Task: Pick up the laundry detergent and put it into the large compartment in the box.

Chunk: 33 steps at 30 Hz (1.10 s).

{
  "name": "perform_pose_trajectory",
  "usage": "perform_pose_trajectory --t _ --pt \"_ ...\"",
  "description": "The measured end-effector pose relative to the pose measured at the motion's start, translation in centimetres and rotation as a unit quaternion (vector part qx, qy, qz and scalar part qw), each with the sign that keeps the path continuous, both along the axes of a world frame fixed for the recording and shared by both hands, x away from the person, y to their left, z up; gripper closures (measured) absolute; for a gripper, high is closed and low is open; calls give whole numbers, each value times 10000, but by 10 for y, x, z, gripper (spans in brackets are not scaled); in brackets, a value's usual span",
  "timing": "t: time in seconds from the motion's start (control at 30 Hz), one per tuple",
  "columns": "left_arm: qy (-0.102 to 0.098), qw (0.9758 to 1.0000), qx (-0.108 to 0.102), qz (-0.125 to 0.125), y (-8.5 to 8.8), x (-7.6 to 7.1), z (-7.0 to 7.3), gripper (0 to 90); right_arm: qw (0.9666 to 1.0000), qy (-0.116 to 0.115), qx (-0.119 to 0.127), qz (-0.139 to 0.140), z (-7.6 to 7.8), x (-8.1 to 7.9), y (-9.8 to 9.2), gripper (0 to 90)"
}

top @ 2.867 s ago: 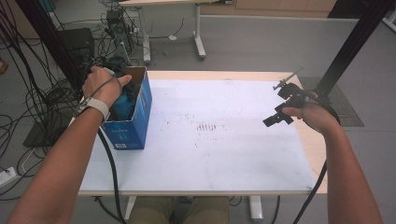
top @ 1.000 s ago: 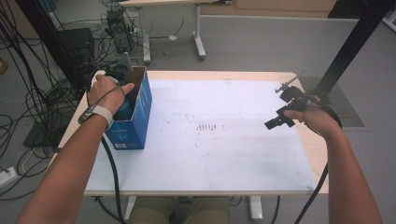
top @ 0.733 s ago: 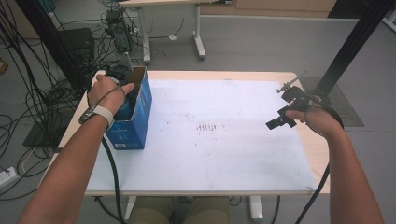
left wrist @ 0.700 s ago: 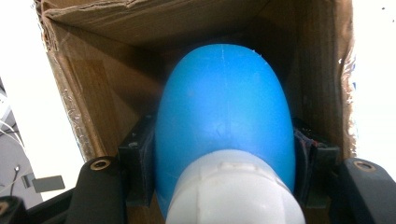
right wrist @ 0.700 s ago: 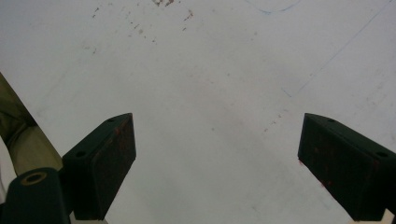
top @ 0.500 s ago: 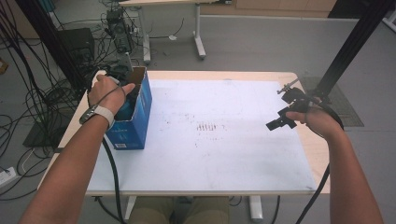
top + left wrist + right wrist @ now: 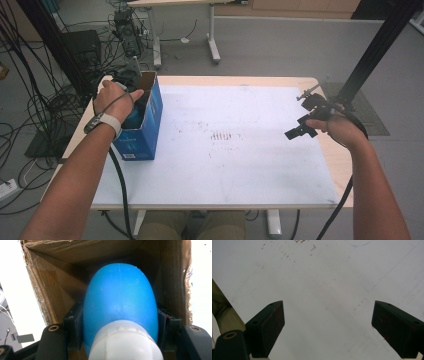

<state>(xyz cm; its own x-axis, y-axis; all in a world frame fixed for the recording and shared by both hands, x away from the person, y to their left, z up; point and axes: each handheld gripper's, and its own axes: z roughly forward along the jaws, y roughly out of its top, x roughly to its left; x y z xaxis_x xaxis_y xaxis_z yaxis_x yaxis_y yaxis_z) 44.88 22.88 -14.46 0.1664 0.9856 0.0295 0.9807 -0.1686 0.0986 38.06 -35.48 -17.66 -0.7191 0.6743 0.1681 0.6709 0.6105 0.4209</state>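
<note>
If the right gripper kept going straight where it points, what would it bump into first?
Probably just the white tabletop. The right gripper points down at it with open jaws and nothing between them; how far off it sits is unclear.

A grey floor (image 7: 280,40) surrounds the white-topped table (image 7: 250,165), with black cables (image 7: 30,115) tangled left.

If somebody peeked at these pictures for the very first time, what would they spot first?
Probably the big blue box standing at the left edge of the white table, with the left gripper reaching into its open top. Inside, that gripper's jaws squeeze a round blue thing with a white end. On the far right, the right gripper hangs over the table with its jaws wide open and nothing between them.
</note>
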Motion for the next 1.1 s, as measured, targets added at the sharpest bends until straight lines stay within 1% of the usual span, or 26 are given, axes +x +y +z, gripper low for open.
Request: perform_pose_trajectory --t 0.6,1.1 --pt "-29 10000 -13 4 1 -1 0 371 10000 13 -22 12 0 1 0 113" --pt "21 10000 -49 11 2 0 1 371 10000 8 -12 22 0 0 -1 113"
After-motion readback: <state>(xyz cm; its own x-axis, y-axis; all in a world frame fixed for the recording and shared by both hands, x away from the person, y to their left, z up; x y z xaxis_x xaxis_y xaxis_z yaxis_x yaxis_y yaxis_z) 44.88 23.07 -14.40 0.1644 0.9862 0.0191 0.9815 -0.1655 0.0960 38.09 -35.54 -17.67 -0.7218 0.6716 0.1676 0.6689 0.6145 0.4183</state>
